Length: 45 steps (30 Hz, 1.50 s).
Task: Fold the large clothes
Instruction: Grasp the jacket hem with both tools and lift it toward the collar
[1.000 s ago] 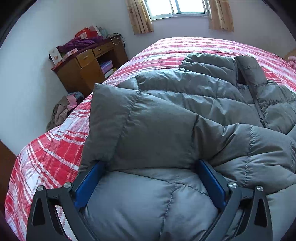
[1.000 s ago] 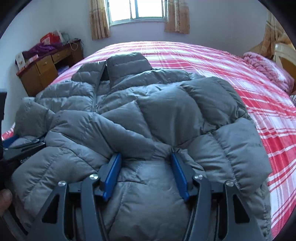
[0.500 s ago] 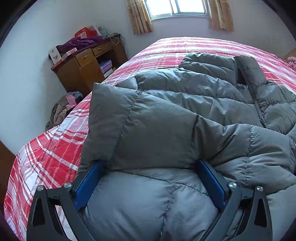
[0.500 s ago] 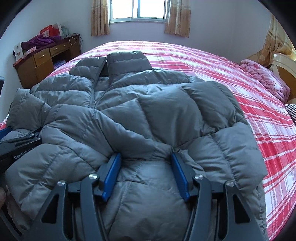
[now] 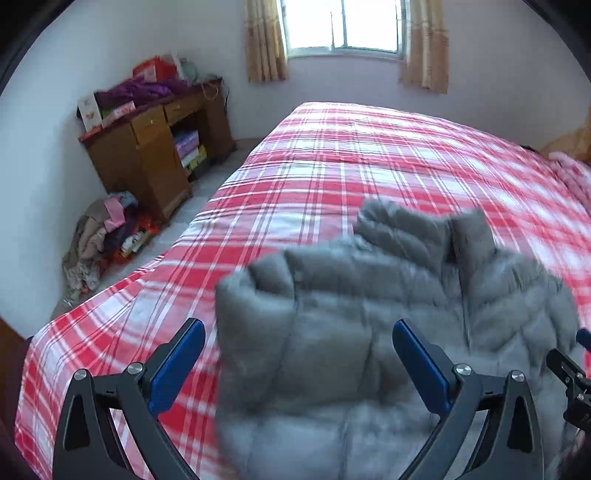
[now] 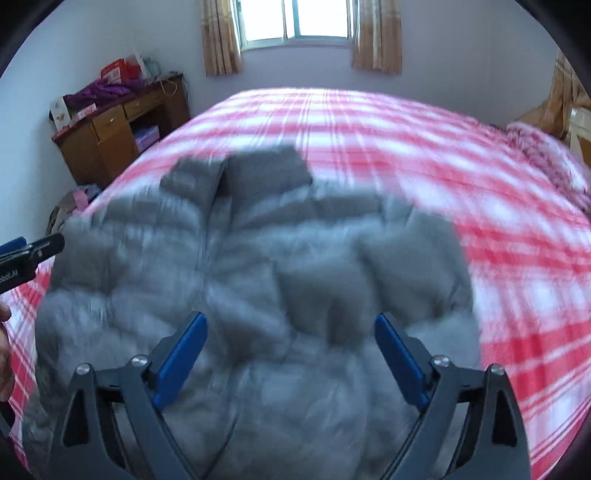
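Observation:
A grey quilted puffer jacket (image 5: 369,314) lies on the red and white plaid bed (image 5: 332,166), collar toward the window, sleeves folded in over the body. My left gripper (image 5: 299,354) is open and raised above the jacket's left side, holding nothing. My right gripper (image 6: 291,350) is open above the jacket (image 6: 258,266) near its lower middle, holding nothing. The left gripper's tip shows at the left edge of the right wrist view (image 6: 33,249). Both views are motion-blurred.
A wooden desk (image 5: 155,147) with clutter on top stands against the left wall. A heap of clothes (image 5: 103,240) lies on the floor beside the bed. A pink pillow (image 6: 546,155) lies at the bed's right. A curtained window (image 5: 343,26) is behind.
Both grippers have opened wider and pulled up and back from the jacket, which now lies lower and farther away. More of the bed shows in both views.

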Each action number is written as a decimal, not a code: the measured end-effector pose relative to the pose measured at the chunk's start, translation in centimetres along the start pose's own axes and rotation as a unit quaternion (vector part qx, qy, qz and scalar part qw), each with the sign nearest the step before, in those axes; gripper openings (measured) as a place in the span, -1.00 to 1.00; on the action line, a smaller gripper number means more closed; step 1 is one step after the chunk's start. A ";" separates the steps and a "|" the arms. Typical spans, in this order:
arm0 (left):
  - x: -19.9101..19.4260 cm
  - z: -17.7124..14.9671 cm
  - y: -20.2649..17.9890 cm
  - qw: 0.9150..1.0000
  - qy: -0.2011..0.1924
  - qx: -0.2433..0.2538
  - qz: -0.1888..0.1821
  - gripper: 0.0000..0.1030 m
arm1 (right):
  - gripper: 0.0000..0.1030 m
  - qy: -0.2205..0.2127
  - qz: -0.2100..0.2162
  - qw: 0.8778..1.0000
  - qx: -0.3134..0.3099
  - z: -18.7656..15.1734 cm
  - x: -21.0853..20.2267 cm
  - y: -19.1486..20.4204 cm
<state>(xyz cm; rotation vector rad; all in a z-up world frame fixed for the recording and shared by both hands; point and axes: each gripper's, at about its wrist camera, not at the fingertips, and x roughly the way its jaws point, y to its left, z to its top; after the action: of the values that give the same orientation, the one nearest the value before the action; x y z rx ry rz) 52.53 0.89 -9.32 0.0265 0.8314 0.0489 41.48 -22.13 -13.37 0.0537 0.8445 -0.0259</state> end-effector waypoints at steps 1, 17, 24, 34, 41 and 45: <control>0.9 1.6 0.0 1.000 0.001 -0.008 -0.002 0.98 | 0.86 0.003 0.003 1.000 0.004 1.2 0.4 -0.2; 16.3 11.8 -5.4 0.992 0.101 -0.049 -0.051 0.98 | 0.97 0.057 0.013 0.995 0.083 16.2 12.6 -2.0; 18.0 10.8 -6.5 0.992 0.105 -0.033 -0.068 0.97 | 0.97 0.077 -0.013 0.995 0.068 17.6 17.0 -1.9; 12.2 7.8 -5.9 0.986 0.065 0.024 -0.151 -0.75 | -0.80 0.095 0.038 0.995 0.007 14.2 13.7 -2.3; 8.1 4.0 -4.2 0.987 0.036 0.037 -0.154 -0.85 | -0.85 0.055 0.047 0.997 -0.025 11.4 8.6 -2.4; 7.2 1.7 -3.3 0.988 0.032 0.031 -0.151 -0.88 | -0.86 0.039 0.048 0.998 -0.022 9.5 7.2 -3.4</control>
<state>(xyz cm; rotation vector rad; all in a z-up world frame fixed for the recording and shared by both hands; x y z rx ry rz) 58.79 -1.99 -13.63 -0.0421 0.8926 -0.2626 53.20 -26.12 -12.63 0.0539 0.9185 0.0855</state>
